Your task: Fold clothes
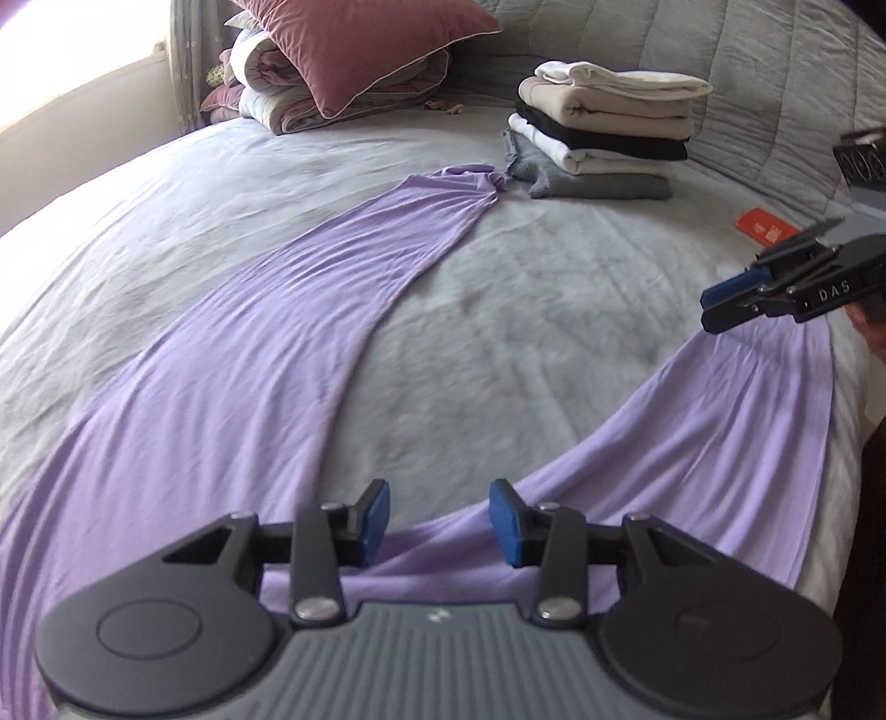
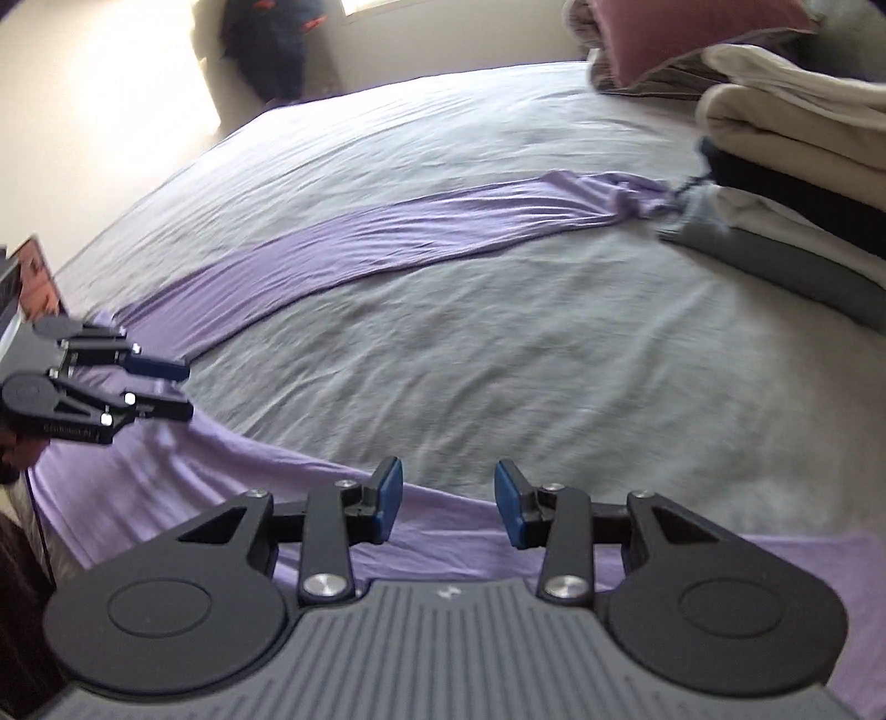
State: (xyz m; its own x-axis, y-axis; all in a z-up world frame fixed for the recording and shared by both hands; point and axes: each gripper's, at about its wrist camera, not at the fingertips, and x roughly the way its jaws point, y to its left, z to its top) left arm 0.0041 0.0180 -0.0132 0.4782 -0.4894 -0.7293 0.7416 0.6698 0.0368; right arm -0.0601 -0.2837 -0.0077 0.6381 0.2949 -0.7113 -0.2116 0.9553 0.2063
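Clearly both claws stand spread, with nothing between their blue pads; the left gripper (image 1: 440, 523) hangs over the near fold of a long lilac jersey garment (image 1: 266, 310), its jaws parted above the cloth and, as far as the left wrist view shows, not pinching it; whether the pads brush the fabric cannot be told. Likewise the right gripper (image 2: 447, 501) hovers over the same lilac cloth (image 2: 387, 232) at the near edge of the bed, jaws apart and empty; seen from the left wrist it (image 1: 725, 302) sits at the right, above the garment's other end.

Outward from the claws, the garment lies in a wide curve on a pale grey wrinkled bedsheet (image 1: 526, 310); one narrow arm of it runs away toward a stack of folded clothes (image 1: 603, 138), its bunched tip just beside the stack's bottom grey piece; the other arm sweeps right under the right gripper.

No container shows; the stack holds white, beige, black, white and grey layers. Farther off sit a dusty-pink velvet cushion (image 1: 365, 44) on rolled bedding, and a small orange card (image 1: 767, 227) near the right gripper.
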